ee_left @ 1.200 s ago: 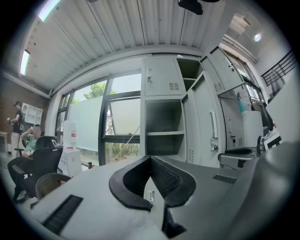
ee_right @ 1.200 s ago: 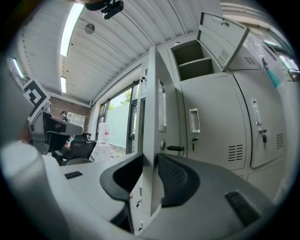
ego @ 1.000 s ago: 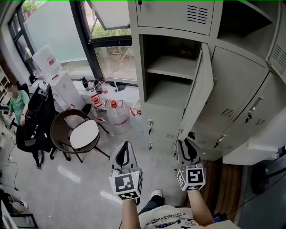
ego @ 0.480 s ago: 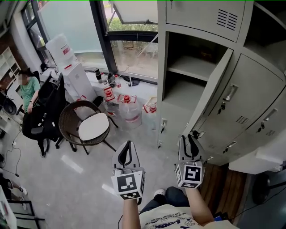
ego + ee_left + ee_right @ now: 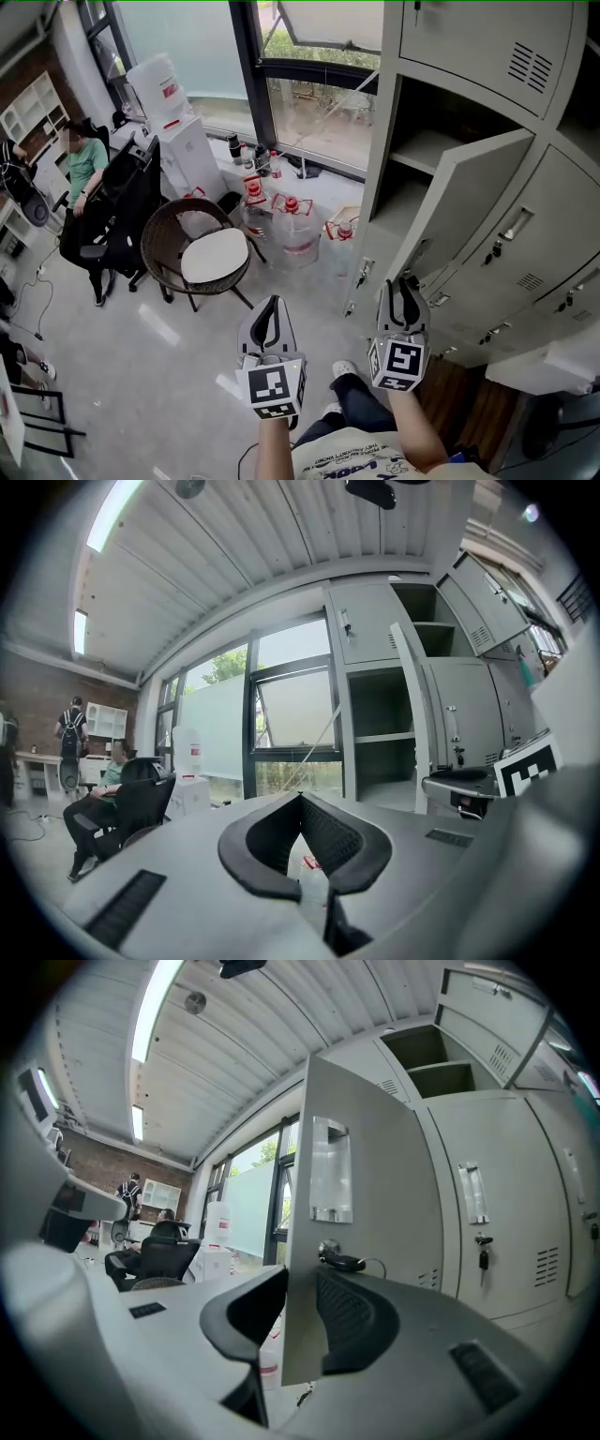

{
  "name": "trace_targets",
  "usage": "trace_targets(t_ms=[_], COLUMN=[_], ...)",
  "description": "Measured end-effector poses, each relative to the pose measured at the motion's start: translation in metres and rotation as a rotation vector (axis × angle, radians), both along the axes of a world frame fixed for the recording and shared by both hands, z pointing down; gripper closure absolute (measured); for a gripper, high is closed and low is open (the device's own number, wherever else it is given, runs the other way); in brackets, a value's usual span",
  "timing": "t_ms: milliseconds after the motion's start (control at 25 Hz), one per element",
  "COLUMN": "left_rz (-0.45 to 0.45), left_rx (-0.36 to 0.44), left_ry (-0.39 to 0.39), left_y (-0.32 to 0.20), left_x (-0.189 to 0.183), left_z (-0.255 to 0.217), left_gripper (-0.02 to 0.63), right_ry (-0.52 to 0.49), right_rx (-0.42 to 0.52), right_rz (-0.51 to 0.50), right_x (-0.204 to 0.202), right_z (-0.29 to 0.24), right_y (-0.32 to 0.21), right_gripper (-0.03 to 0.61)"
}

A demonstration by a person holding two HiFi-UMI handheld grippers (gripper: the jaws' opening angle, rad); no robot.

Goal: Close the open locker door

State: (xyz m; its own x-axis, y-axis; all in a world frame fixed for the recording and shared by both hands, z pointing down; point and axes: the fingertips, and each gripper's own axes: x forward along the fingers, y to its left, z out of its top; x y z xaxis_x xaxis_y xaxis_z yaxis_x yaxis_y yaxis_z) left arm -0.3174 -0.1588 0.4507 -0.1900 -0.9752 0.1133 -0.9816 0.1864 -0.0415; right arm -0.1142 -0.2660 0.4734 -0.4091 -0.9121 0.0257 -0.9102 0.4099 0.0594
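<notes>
Between the jaws of the right claw [image 5: 405,281] sits the lower free edge of the pale grey sheet-metal locker door [image 5: 466,199], clamped by jaws closed about halfway. The door stands partly open, angling out above and beyond that claw from the open shelved grey compartment [image 5: 424,145]. The left claw [image 5: 270,302] hangs just to its left, jaws together on nothing. The hold is only on a thin corner, so a hard sideways push could slide the panel free. If the jaws remain around the edge at the frame, they would likely jam and leave the door unlatched.
</notes>
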Motion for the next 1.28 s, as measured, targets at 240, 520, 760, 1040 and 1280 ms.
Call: trace_targets(t_ms=[240, 520, 760, 1040, 1280], left_rz=[-0.064, -0.136, -0.172, -0.199, -0.204], left_rx=[0.029, -0.001, 0.022, 0.025, 0.029], left_ry=[-0.017, -0.009, -0.01, -0.007, 0.003], left_y=[-0.019, -0.04, -0.065, -0.093, -0.113], left_x=[-0.024, -0.051, -0.066, -0.074, -0.073], left_z=[-0.011, -0.004, -0.01, -0.011, -0.012], left_gripper=[0.609, 0.609, 0.609, 0.609, 0.609], right_ry=[0.022, 0.026, 0.017, 0.015, 0.016], right_rx=[0.015, 0.022, 0.009, 0.01, 0.0], right_rz=[-0.009, -0.014, -0.013, -0.027, -0.031], right_x=[-0.024, -0.046, -0.052, -0.057, -0.059], right_z=[0.0, 0.001, 0.002, 0.002, 0.004], right_y=[-0.029, -0.066, -0.108, -0.146, -0.169], right_gripper=[0.482, 0.488, 0.54, 0.54, 0.54])
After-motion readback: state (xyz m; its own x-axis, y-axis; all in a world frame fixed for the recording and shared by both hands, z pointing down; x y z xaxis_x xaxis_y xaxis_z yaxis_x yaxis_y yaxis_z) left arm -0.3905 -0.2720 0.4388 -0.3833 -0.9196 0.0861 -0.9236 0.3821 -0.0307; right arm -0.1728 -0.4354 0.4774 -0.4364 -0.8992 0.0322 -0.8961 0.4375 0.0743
